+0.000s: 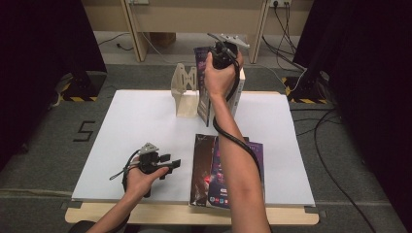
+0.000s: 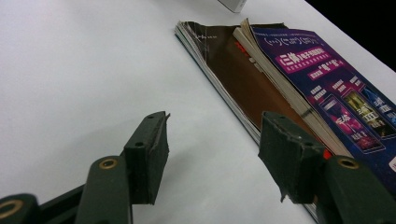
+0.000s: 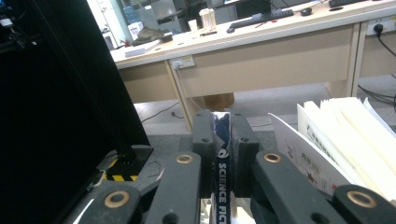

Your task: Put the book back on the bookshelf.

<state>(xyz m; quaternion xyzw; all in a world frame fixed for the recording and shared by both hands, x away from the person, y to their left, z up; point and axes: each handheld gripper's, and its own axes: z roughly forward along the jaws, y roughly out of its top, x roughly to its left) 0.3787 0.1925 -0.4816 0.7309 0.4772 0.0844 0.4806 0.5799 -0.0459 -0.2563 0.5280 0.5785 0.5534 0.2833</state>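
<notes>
At the table's far edge my right gripper (image 1: 219, 52) is shut on the top of an upright thin book (image 1: 203, 97) that stands next to a beige bookend (image 1: 185, 92). In the right gripper view both pads squeeze the book's dark spine (image 3: 221, 158), lettered "SCIENCE FIC". Another upright book with white pages (image 3: 345, 135) stands just to its right. My left gripper (image 1: 171, 164) rests low over the table near the front, open with nothing between its fingers (image 2: 149, 154). Flat books (image 1: 214, 170) lie to its right, a brown cover (image 2: 243, 79) under a purple one (image 2: 327, 84).
The white tabletop (image 1: 141, 131) has free room on its left half. Black curtains stand at both sides, and cables (image 1: 335, 160) trail over the floor at the right. Wooden desks (image 3: 280, 56) stand beyond the table.
</notes>
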